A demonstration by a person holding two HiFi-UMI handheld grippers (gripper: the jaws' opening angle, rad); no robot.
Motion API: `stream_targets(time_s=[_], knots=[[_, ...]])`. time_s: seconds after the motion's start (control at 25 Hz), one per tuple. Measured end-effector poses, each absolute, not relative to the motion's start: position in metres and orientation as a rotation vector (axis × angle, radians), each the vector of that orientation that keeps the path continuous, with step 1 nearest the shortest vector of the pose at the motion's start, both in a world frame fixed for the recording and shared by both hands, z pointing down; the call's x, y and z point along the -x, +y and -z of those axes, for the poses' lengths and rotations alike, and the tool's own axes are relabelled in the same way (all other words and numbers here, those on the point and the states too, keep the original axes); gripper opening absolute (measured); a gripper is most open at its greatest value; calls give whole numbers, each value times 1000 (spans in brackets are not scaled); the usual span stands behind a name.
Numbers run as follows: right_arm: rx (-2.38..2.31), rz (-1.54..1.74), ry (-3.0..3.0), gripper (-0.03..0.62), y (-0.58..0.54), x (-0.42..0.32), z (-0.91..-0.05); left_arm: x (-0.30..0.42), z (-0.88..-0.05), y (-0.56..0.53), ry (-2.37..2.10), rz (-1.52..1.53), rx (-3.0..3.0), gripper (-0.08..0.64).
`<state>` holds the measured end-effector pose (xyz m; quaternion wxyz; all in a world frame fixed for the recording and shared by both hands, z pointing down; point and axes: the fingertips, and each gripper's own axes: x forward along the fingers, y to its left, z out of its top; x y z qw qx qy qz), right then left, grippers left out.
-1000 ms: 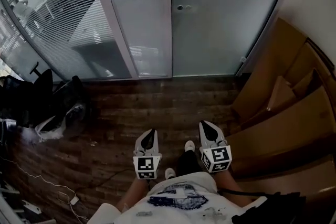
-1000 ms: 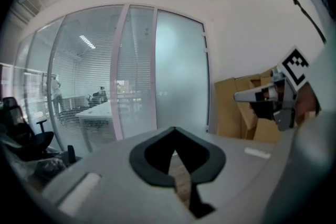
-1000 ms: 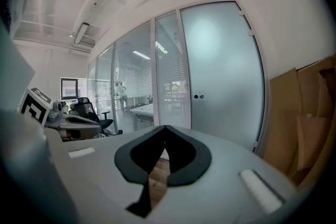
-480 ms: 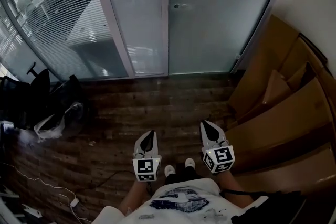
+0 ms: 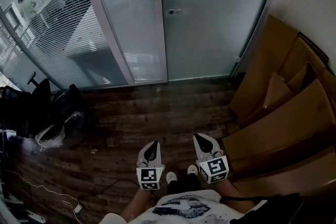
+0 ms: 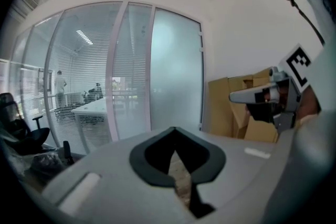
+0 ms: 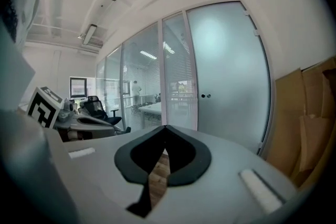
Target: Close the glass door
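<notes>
left gripper (image 5: 153, 144): jaws together, empty | right gripper (image 5: 200, 137): jaws together, empty | glass door (image 5: 215, 13): maybe closed, well apart

Left gripper (image 5: 152, 145) and right gripper (image 5: 202, 138) side by side, jaws seemingly together.

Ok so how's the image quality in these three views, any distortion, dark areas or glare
Head view: dim overall, wood floor murky, door frame bowed. Left gripper view: heavy fisheye, black corners, the left claw up close is soft. Right gripper view: same fisheye; frosted glass door glows evenly, no harsh glare.
</notes>
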<state>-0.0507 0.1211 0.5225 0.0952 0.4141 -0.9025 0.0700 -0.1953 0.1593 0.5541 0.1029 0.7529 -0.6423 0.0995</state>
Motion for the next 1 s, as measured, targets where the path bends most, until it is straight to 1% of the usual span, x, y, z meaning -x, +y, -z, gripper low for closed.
stream_targets(time_s=[0.2,0.56,1.0], knots=[[-1214,-220,-2692,6,112,42,-521,185,-554,146,-1912,-325,-2267,2],[-1285,-194,-2740,6,79,7,-499,159,-511,113,-1927,-279,-2260,2],[-1291,-198,-2754,6,56,-32,-505,115,-513,79,-1891,-297,-2279,2]])
